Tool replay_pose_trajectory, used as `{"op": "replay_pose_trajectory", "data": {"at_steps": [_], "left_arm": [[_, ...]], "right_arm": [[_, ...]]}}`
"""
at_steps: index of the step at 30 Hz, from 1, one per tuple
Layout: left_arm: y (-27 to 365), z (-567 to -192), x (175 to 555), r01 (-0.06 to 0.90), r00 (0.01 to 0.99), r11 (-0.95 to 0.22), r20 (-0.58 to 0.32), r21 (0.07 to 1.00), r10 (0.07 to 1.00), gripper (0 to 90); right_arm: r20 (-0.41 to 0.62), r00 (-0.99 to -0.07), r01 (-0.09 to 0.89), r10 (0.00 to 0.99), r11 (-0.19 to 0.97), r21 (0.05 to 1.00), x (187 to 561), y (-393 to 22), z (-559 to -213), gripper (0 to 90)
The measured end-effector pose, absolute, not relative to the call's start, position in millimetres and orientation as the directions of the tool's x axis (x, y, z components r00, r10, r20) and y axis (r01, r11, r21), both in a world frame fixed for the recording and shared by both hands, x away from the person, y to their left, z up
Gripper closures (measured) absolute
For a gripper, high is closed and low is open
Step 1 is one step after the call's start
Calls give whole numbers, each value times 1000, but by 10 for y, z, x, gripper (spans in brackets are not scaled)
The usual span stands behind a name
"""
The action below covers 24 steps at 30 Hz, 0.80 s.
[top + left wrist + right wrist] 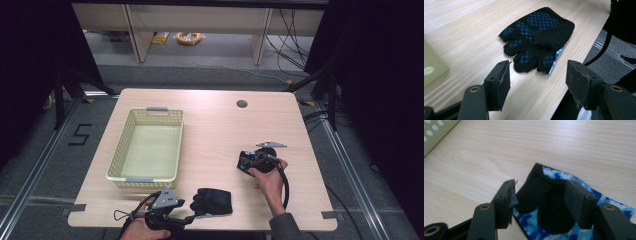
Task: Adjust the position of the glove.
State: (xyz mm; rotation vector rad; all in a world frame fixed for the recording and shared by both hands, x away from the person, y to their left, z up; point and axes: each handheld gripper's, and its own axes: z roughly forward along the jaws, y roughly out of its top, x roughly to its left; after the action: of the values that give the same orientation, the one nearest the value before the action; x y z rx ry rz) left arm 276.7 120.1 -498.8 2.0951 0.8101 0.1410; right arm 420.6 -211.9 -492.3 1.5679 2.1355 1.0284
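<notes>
A black fingerless glove (214, 201) with blue dotted grip patches (537, 32) lies flat near the table's front edge. My left gripper (192, 216) points at it from the left. In the left gripper view its jaws (537, 80) stand open just short of the glove's fingertips, with nothing between them. A second glove (554, 173), blue camouflage with a black strap, lies right of centre. My right gripper (246, 164) is over it. In the right gripper view the jaws (540, 192) stand open on either side of the raised strap, and the pads do not press on it.
A pale yellow-green perforated basket (117, 150) stands empty on the left half of the table; its corner (431, 67) is close to my left gripper. A round cable hole (242, 104) is at the back. The front table edge (574, 50) runs just beside the black glove.
</notes>
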Motion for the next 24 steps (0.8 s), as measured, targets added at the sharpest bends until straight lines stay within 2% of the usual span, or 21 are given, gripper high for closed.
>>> {"op": "replay_pose_trajectory", "data": {"at_steps": [3, 5, 8, 9, 10, 14, 15, 20, 22, 24], "left_arm": [[1229, -4990, 2769, 495, 781, -415, -181, 763, 598, 351], [1248, -4990, 2767, 505, 771, -402, -190, 763, 608, 349], [1294, -4973, 2784, 495, 775, -414, -174, 764, 607, 350], [1274, -4984, 2773, 525, 749, -371, -209, 766, 628, 350], [1282, -4983, 2780, 509, 760, -381, -195, 772, 621, 350], [1274, -4994, 2767, 511, 759, -382, -194, 770, 622, 350], [1275, -4996, 2773, 504, 763, -390, -186, 770, 619, 350], [1278, -4999, 2772, 506, 766, -393, -191, 767, 614, 350], [1276, -4998, 2771, 508, 763, -392, -189, 767, 619, 350], [1282, -4997, 2773, 507, 765, -401, -184, 763, 617, 350]], "right_arm": [[161, -336, 720, 928, 143, 679, 4249, -2083, -4948, 418], [113, -332, 727, 936, 178, 663, 4279, -2070, -4962, 404], [123, -325, 735, 938, 169, 657, 4317, -1974, -4959, 395], [117, -324, 740, 939, 174, 649, 4341, -1953, -4967, 386], [114, -308, 743, 944, 164, 649, 4361, -1934, -4978, 384], [71, -299, 740, 951, 184, 647, 4405, -1896, -5017, 416], [75, -299, 738, 951, 181, 650, 4402, -1896, -5020, 427], [17, -350, 708, 937, 253, 659, 4395, -1933, -5035, 605], [32, -363, 695, 931, 248, 675, 4395, -1971, -5037, 673], [68, -365, 710, 928, 231, 665, 4378, -2003, -5022, 695]]}}
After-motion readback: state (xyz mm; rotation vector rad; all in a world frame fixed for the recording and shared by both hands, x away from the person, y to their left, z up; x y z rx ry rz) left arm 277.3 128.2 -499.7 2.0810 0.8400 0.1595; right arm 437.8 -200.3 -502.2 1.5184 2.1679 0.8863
